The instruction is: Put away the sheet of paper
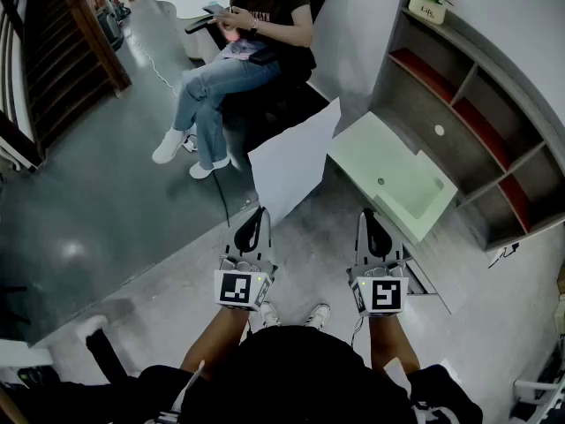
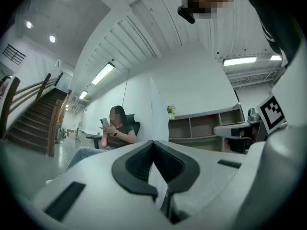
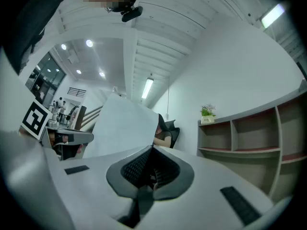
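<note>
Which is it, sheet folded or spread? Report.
Spread: the sheet of paper stands flat, lower end clamped in the left gripper's shut jaws.

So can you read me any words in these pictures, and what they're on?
"Life": on the white plant pot on top of the shelf unit.
Print on the seated person's shirt: too blurred to read.
Marker cubes: square patterns only, no words.

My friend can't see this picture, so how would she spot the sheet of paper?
Find the grey shelf unit with red shelves, then the pale green desk beside it. Left of the desk, the sheet of paper sticks up from the shut left gripper. It alone is plain white and thin.
</note>
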Demonstrator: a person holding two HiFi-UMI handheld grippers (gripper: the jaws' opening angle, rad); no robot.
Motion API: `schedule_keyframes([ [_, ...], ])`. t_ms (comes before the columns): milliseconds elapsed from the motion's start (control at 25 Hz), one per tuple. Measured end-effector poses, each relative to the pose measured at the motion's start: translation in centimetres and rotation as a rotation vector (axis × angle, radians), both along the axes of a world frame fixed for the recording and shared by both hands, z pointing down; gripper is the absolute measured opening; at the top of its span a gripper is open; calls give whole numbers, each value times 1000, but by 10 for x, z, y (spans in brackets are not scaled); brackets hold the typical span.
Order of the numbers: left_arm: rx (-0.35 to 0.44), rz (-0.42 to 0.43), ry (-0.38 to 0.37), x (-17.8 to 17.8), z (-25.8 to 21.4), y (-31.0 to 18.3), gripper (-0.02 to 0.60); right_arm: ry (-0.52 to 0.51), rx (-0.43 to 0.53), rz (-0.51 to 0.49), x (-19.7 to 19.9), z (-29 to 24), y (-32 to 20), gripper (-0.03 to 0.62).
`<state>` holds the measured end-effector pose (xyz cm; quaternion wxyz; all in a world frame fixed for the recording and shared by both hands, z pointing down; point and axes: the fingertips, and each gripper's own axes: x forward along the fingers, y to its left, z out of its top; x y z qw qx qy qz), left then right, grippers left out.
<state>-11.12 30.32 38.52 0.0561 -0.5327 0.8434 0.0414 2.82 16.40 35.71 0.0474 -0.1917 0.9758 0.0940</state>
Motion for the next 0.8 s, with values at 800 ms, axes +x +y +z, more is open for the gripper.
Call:
schedule_keyframes([
  [800, -42, 36, 68, 32, 20, -39, 6, -25, -50, -35, 27, 13, -24, 17],
])
